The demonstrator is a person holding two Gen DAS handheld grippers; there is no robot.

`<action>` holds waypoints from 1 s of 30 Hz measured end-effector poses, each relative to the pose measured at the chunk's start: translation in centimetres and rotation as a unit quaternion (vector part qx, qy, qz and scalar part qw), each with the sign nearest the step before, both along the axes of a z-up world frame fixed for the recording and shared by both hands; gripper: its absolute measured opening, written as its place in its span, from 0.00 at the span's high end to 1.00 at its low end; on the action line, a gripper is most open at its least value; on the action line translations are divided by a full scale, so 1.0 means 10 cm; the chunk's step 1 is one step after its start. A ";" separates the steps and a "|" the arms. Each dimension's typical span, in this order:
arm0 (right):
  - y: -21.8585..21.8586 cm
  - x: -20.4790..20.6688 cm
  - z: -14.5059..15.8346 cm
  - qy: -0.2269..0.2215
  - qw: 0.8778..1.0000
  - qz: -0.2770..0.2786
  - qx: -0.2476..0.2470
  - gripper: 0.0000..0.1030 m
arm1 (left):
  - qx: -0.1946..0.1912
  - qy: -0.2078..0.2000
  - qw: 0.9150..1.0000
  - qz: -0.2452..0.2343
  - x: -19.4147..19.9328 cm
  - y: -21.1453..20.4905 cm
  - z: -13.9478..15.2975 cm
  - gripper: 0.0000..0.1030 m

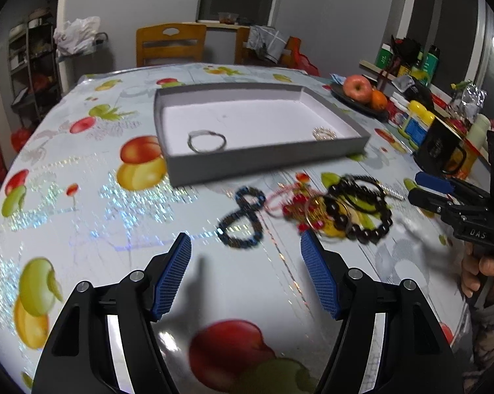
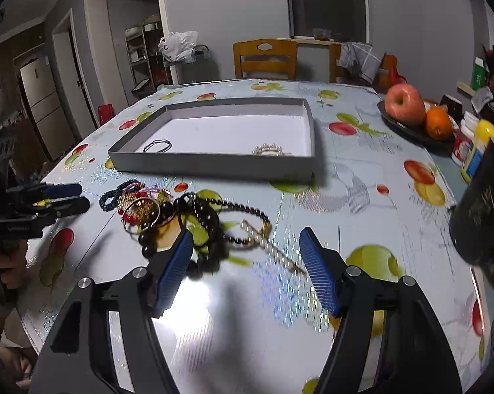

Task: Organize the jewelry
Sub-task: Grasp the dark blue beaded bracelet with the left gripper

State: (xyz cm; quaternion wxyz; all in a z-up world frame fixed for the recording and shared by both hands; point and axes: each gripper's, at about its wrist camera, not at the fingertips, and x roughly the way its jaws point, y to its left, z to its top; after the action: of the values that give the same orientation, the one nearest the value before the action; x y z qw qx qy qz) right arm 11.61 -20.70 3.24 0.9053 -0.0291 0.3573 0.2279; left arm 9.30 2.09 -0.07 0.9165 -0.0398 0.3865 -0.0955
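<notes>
Both your tongs are spread and hold nothing: the left tongs [image 1: 246,246] and the right tongs [image 2: 246,241] hover over the table [image 1: 82,229]. One grey tray [image 1: 266,154] holds two pieces: a thin bangle [image 1: 206,141] and a pearl bracelet [image 1: 324,133]. The remaining jewelry pile [image 1: 312,208] lies just before the tray's near wall, on the table.

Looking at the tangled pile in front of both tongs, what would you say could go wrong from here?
1. The jewelry pile looks intertwined, so lifting the dark bead bracelet may drag neighbours along.
2. Both open tongs, left and right, face the same pile and might collide.
3. The pearl strand could slip from the pads.
</notes>
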 end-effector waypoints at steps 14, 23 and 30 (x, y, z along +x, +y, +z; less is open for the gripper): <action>-0.05 0.02 -0.15 0.029 0.999 -0.011 -0.009 0.35 | 0.049 0.051 0.997 0.010 0.27 -0.06 -0.13 0.40; -0.09 0.03 -0.15 0.033 0.999 -0.014 0.006 0.35 | 0.078 0.048 0.996 0.009 0.45 -0.12 -0.14 0.46; -0.08 0.03 -0.15 0.036 0.999 -0.014 0.002 0.35 | 0.062 0.042 0.997 -0.003 0.43 -0.10 -0.13 0.83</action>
State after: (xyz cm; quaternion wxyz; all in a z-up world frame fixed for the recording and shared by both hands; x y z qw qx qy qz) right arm 11.95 -21.46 1.70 0.8952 -0.0141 0.3891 0.2168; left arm 13.65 1.12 -1.32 0.8998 0.0145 0.4300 -0.0724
